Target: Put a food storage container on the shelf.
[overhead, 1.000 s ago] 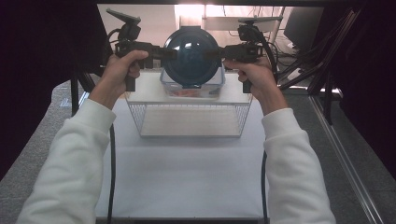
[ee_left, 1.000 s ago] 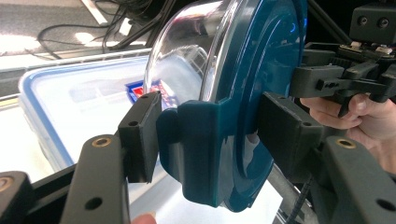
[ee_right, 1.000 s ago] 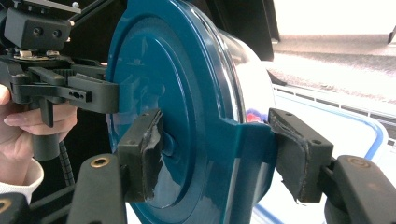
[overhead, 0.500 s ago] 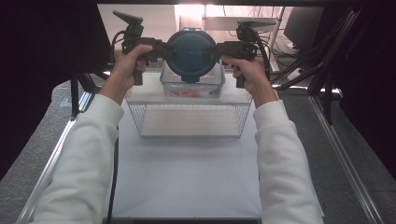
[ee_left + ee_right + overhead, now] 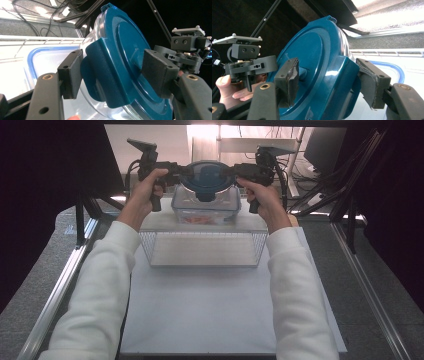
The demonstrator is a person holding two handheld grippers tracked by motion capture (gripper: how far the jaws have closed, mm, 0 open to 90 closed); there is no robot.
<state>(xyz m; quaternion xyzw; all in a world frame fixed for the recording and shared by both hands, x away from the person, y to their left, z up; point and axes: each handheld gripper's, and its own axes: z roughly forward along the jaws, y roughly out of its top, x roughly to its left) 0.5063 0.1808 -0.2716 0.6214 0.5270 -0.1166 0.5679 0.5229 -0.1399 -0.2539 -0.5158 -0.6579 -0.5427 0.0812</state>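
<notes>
Between the two grippers: a round glass bowl with a blue lid, held over a clear box.

Between the left gripper (image 5: 176, 170) and the right gripper (image 5: 239, 170) sits the bowl (image 5: 206, 182), with its blue lid (image 5: 206, 174) facing up and its clear body hanging below, so its top-to-bottom line stands almost straight. The left gripper's jaws have just been opening; its pads (image 5: 71, 72) sit on both sides of a lid flap (image 5: 96, 75), and I cannot tell if they press it. The right gripper's jaws are part way open around the other flap (image 5: 342, 82), and they look to be squeezing it. Just under the bowl is the clear box (image 5: 205, 210), and nearer the person is a wire basket (image 5: 202, 249).
</notes>
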